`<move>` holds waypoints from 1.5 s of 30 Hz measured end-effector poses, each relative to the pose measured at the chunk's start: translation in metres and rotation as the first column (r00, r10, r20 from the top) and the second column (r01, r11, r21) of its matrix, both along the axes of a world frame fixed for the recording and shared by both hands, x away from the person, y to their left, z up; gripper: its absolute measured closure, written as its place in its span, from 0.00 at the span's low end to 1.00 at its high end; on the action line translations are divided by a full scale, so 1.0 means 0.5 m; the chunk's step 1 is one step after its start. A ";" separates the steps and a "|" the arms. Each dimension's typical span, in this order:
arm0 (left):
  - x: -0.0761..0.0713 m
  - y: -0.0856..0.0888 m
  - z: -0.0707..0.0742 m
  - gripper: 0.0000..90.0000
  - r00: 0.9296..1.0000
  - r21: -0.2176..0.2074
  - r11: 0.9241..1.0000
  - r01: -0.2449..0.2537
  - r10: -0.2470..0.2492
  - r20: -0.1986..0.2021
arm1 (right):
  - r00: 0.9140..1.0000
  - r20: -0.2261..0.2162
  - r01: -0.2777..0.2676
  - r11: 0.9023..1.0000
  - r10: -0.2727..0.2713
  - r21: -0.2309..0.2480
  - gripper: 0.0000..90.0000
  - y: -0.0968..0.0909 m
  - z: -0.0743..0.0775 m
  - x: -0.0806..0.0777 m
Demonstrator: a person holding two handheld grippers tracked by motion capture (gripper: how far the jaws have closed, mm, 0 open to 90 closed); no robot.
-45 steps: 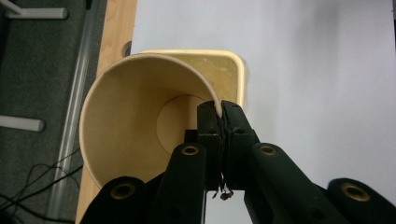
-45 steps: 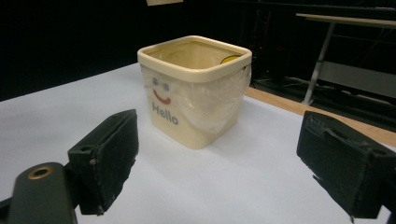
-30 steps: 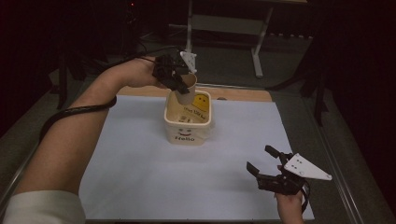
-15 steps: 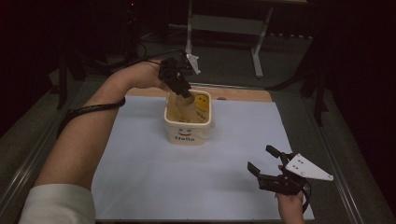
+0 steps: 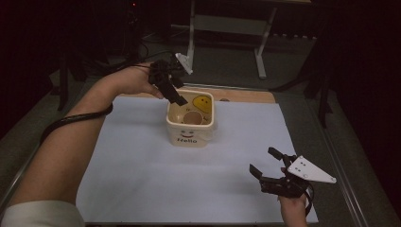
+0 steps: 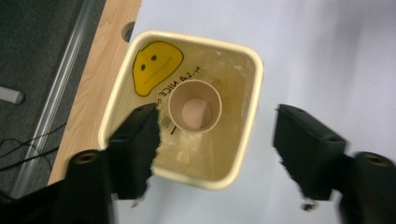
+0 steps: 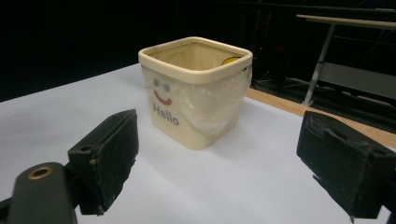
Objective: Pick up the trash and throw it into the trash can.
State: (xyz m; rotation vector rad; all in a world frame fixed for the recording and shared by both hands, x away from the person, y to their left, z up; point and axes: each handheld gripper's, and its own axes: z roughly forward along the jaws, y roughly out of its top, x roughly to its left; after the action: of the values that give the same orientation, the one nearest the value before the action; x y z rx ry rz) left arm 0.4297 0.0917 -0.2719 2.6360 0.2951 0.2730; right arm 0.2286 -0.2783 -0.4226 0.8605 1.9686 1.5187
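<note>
Two grippers: both with jaws spread, nothing between the pads
left gripper (image 5: 174, 92): jaws have just been opening, poised over the cream bin (image 6: 243, 116)
paper cup (image 6: 194, 106): upright inside the bin, below and between the left jaws
right gripper (image 5: 265, 166): well apart from the bin, above the white sheet (image 5: 142, 175)

The square tub (image 6: 252, 116) looks like glossy cream plastic, with crinkled clear film clinging to its outside. Inside it stands a matt brown paper cup (image 6: 194, 106). Under the tub lies smooth white paper (image 5: 142, 175), and behind the tub bare pale wood (image 5: 246, 95).
</note>
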 end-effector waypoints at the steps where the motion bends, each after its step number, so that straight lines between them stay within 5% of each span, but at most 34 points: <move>1: -0.005 0.005 0.000 0.32 1.000 -0.006 1.000 -0.003 0.003 -0.002 | 1.000 0.001 0.000 1.000 0.000 0.000 0.14 0.001 0.000 0.000; 9: -0.037 0.064 -0.004 0.20 0.998 -0.098 0.993 -0.067 0.066 -0.016 | 1.000 -0.003 0.000 1.000 0.000 -0.002 0.14 0.002 -0.001 0.001; 18: -0.075 0.118 -0.042 0.13 0.996 -0.125 0.988 -0.086 0.081 -0.047 | 1.000 -0.008 0.000 1.000 0.000 -0.006 0.14 0.006 -0.003 0.003; 24: -0.097 0.162 -0.068 0.10 0.990 -0.185 0.974 -0.133 0.122 -0.068 | 1.000 -0.011 -0.002 1.000 0.002 -0.004 0.14 0.007 -0.003 0.003; 27: -0.109 0.179 -0.085 0.06 0.988 -0.193 0.971 -0.140 0.124 -0.091 | 1.000 -0.010 0.001 1.000 -0.001 -0.002 0.14 0.006 -0.003 0.003; 30: -0.121 0.197 -0.100 0.02 0.989 -0.176 0.974 -0.142 0.131 -0.073 | 1.000 -0.012 0.001 1.000 -0.001 -0.003 0.14 0.006 -0.003 0.003; 41: -0.167 0.237 -0.151 0.01 0.984 -0.237 0.956 -0.173 0.156 -0.089 | 1.000 -0.011 0.003 1.000 -0.003 -0.004 0.14 0.006 -0.003 0.003; 45: -0.193 0.244 -0.168 0.01 0.982 -0.271 0.944 -0.188 0.172 -0.081 | 1.000 -0.009 0.003 1.000 -0.003 -0.006 0.14 0.006 -0.003 0.003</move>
State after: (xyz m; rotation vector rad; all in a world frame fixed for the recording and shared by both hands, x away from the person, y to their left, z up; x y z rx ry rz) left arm 0.3329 0.2135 -0.3561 2.3437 0.5534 0.2000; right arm 0.2301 -0.2754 -0.4241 0.8685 1.9767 1.5094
